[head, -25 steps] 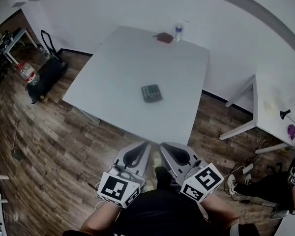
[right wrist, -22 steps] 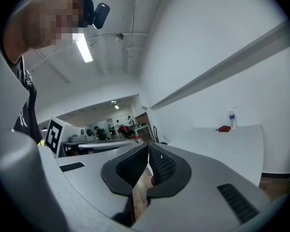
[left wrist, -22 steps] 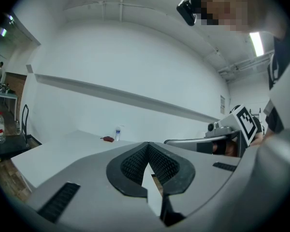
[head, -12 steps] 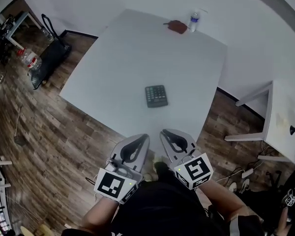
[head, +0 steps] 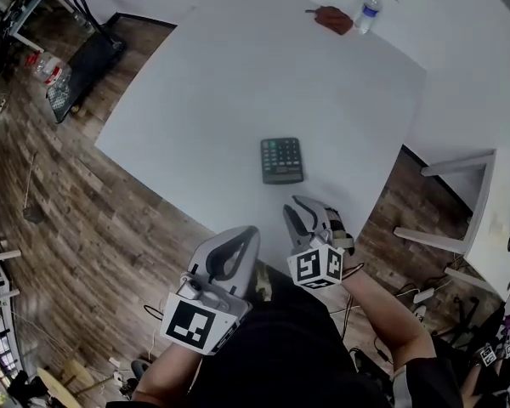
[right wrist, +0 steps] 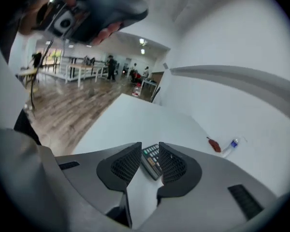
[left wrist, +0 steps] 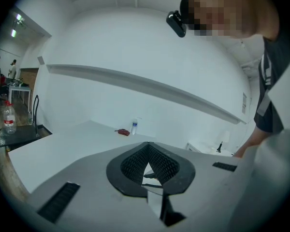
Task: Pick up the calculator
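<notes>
A dark calculator (head: 282,160) lies flat on the white table (head: 229,75), close to its near edge. My right gripper (head: 304,211) hangs just short of it over the table's edge. Its jaws are opening, and nothing is between them. In the right gripper view the calculator (right wrist: 151,159) shows through the gap of the right gripper (right wrist: 149,147), a little ahead of the tips. My left gripper (head: 245,238) stays lower left, off the table, with its pads together. In the left gripper view the left gripper (left wrist: 146,144) holds nothing.
A water bottle (head: 367,11) and a small red object (head: 333,19) sit at the table's far edge. A black cart (head: 85,58) stands on the wood floor at the left. Another white desk (head: 493,228) is at the right.
The right gripper has moved forward and down to the table's near edge, rolled over, and its jaws have parted. The left gripper has shifted slightly. The table looks closer.
</notes>
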A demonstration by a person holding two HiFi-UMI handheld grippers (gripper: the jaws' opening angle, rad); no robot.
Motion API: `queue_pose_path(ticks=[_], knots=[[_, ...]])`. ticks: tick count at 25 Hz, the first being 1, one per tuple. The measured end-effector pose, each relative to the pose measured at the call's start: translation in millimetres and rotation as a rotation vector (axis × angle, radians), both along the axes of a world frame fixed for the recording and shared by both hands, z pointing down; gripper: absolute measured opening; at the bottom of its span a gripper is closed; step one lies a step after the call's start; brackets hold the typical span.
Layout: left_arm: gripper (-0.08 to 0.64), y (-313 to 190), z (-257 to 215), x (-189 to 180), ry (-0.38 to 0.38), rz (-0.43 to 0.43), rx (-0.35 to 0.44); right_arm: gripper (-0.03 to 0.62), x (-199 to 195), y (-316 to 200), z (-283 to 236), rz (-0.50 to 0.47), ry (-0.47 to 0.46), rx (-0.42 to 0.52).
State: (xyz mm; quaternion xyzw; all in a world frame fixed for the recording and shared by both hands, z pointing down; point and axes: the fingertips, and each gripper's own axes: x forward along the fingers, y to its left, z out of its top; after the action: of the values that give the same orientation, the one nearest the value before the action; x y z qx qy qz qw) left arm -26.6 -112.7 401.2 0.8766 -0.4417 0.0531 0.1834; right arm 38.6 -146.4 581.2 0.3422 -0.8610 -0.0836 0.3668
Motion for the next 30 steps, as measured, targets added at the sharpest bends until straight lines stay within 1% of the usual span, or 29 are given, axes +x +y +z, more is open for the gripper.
queue_pose_path(ticks=[3,5,7,9,14,21,25,27,28,29,30], knots=[[0.006,-9,10,-5,0.026,0.002,-0.001,0.103,0,-11,36,-0.078,0.199,0.124],[0.006,-11,23,-9,0.024,0.009,-0.057,0.109,-2,-16,57,-0.125,0.301,0.195],[0.006,-14,32,-13,0.028,0.014,-0.084,0.112,-3,-20,75,-0.167,0.377,0.247],[0.006,-16,41,-17,0.03,0.014,-0.107,0.114,-5,-21,91,-0.199,0.427,0.277],[0.006,-16,56,-25,0.034,0.025,-0.14,0.118,-4,-28,121,-0.22,0.499,0.312],[0.006,-14,69,-30,0.031,0.027,-0.173,0.118,-5,-45,144,-0.237,0.562,0.368],[0.006,-14,73,-36,0.029,0.022,-0.158,0.114,-7,-49,151,-0.241,0.586,0.409],[0.006,-17,70,-37,0.047,0.02,-0.141,0.091,-7,-49,153,-0.246,0.596,0.422],[0.006,-19,67,-37,0.059,0.017,-0.121,0.065,-6,-50,153,-0.25,0.6,0.426],[0.006,-20,65,-37,0.067,0.016,-0.11,0.063,-6,-50,153,-0.253,0.604,0.427],[0.006,-18,67,-38,0.062,0.017,-0.119,0.058,-6,-49,153,-0.256,0.606,0.426]])
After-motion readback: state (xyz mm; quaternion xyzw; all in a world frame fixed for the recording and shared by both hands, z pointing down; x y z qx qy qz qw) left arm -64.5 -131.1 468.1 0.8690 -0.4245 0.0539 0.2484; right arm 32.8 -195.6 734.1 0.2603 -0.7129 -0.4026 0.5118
